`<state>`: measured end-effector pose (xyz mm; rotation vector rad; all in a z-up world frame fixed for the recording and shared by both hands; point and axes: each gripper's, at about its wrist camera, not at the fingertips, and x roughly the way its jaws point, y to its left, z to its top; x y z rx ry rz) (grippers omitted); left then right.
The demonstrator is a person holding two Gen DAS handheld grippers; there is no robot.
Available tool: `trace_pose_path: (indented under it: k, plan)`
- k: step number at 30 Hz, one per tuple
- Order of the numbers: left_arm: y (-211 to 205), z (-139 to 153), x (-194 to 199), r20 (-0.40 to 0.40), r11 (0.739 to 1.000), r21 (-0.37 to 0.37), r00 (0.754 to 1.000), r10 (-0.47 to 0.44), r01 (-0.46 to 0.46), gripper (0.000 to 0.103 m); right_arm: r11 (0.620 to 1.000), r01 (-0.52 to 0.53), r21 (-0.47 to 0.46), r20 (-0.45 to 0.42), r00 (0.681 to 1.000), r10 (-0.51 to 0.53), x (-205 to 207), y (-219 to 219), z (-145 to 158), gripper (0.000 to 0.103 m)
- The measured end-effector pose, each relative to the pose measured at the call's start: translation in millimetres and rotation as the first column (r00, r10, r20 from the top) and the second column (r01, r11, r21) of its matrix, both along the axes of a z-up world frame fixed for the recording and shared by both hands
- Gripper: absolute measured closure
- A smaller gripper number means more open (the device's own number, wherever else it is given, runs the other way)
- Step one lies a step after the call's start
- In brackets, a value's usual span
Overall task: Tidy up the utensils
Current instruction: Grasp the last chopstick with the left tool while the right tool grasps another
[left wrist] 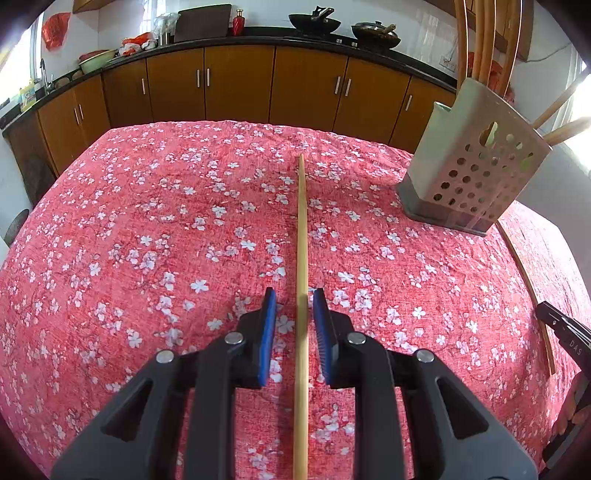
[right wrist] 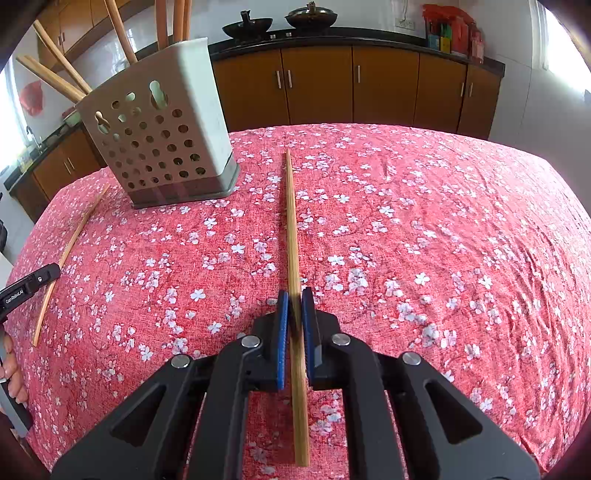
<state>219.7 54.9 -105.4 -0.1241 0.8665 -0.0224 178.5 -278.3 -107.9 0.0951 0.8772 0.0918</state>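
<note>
One bamboo chopstick (left wrist: 301, 258) lies along the red flowered tablecloth (left wrist: 147, 240), running between the blue pads of my left gripper (left wrist: 294, 299). The jaws stand open, with a gap on each side of the stick. My right gripper (right wrist: 294, 295) is shut on a second chopstick (right wrist: 291, 221) that points away from me just over the cloth. That gripper (left wrist: 561, 328) and its chopstick (left wrist: 524, 280) also show at the right edge of the left wrist view. A perforated white utensil holder (right wrist: 159, 144), also seen at the far right (left wrist: 476, 162), holds several chopsticks upright.
The left gripper's tip (right wrist: 33, 282) and its chopstick (right wrist: 70, 251) show at the left edge of the right wrist view, with fingers of a hand (right wrist: 13, 373) below. Brown kitchen cabinets (left wrist: 236, 85) with woks (left wrist: 314, 24) on the counter stand beyond the table.
</note>
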Motion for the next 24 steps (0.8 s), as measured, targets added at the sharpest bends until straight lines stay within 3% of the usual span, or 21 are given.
trace_pose_path:
  k: [5, 24]
  plan:
    - [4.9, 0.4, -0.8, 0.002, 1.000, -0.029, 1.000, 0.001, -0.001, 0.081, 1.000, 0.000, 0.009, -0.001, 1.000, 0.000, -0.2, -1.4, 0.0, 0.094]
    - [3.4, 0.4, -0.1, 0.000, 1.000, -0.023, 1.000, 0.004, -0.004, 0.081, 1.000, 0.002, 0.002, -0.001, 1.000, -0.002, -0.3, -0.6, -0.1, 0.094]
